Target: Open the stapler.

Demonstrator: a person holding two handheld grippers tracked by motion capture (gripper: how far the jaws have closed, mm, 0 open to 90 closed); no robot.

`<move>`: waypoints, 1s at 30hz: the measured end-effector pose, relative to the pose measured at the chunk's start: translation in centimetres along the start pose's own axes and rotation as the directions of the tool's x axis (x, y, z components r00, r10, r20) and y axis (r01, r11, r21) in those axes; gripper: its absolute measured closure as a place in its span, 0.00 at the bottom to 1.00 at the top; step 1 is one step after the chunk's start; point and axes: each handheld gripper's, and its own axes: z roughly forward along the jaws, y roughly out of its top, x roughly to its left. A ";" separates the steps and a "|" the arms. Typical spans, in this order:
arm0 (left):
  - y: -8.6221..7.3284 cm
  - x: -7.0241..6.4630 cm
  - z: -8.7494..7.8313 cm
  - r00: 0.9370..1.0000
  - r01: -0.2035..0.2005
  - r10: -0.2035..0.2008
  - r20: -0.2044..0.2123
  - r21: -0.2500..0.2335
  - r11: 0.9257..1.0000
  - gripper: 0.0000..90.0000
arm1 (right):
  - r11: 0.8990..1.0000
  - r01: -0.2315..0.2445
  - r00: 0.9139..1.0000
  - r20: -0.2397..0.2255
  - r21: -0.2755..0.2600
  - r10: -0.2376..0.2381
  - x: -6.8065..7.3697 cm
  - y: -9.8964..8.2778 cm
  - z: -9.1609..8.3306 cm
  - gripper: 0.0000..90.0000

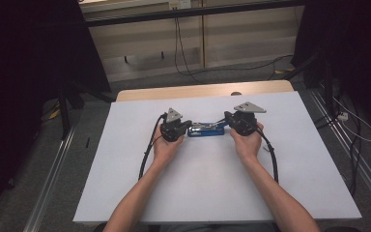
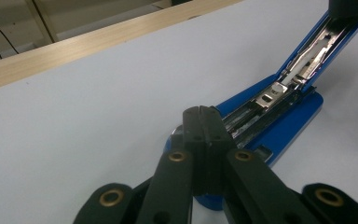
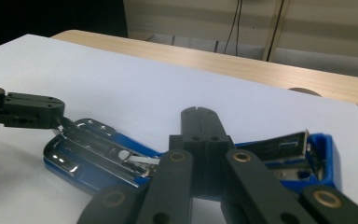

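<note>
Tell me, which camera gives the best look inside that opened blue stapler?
The left gripper view: the stapler lies close, its blue lid swung up and the metal staple channel bare. The right gripper view shows it too, partly behind black jaws. The high view shows a small blue strip between the two grippers.

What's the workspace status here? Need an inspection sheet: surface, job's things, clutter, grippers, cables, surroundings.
Surface: white table top, wooden strip along its far edge.
Job's things: blue stapler lying between the grippers, swung open; metal staple channel exposed.
Clutter: nothing seen on the table top.
Grippers: left gripper jaws shut, tips over one end of the stapler; right gripper jaws shut, above the other end. Whether either touches it, cannot tell.
Cables: a black cable trails from each gripper toward the person; more cables on the floor beyond the table.
Surroundings: dark curtains at both sides, pale wall panels behind, grey floor with metal rails.
</note>
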 end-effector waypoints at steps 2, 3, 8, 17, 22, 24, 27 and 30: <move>0.0 0.0 0.0 1.000 0.001 -0.001 0.002 -0.001 1.000 1.00 | 1.000 0.001 1.000 0.007 0.006 -0.001 -0.3 -0.2 0.0 1.00; 0.0 0.0 0.0 1.000 0.000 0.000 0.002 -0.003 1.000 1.00 | 1.000 -0.002 1.000 0.010 0.008 0.002 -0.4 -0.3 0.0 1.00; 0.0 0.0 0.0 1.000 -0.005 0.005 0.003 -0.004 1.000 1.00 | 1.000 -0.003 1.000 -0.005 0.022 0.003 -1.0 -0.7 0.0 1.00; 0.0 0.0 0.0 1.000 -0.005 0.005 0.002 -0.004 1.000 1.00 | 0.998 -0.003 1.000 0.009 0.059 0.003 -1.5 -1.3 0.1 1.00; 0.0 0.0 0.0 1.000 -0.003 0.003 0.000 -0.003 1.000 1.00 | 0.997 -0.002 1.000 0.011 0.073 0.002 -1.8 -1.5 0.3 1.00; 0.0 0.0 0.0 1.000 -0.001 0.001 0.000 -0.004 1.000 1.00 | 0.997 0.004 1.000 0.014 0.077 -0.005 -1.7 -1.5 0.3 1.00; 0.0 -0.1 0.0 1.000 -0.004 0.004 -0.010 0.000 1.000 1.00 | 0.997 0.015 1.000 0.015 0.081 -0.016 -1.6 -1.5 0.4 1.00; 0.1 -0.5 0.0 0.999 -0.023 0.023 -0.027 -0.001 1.000 1.00 | 0.997 0.016 1.000 0.012 0.081 -0.017 -1.7 -1.5 0.4 1.00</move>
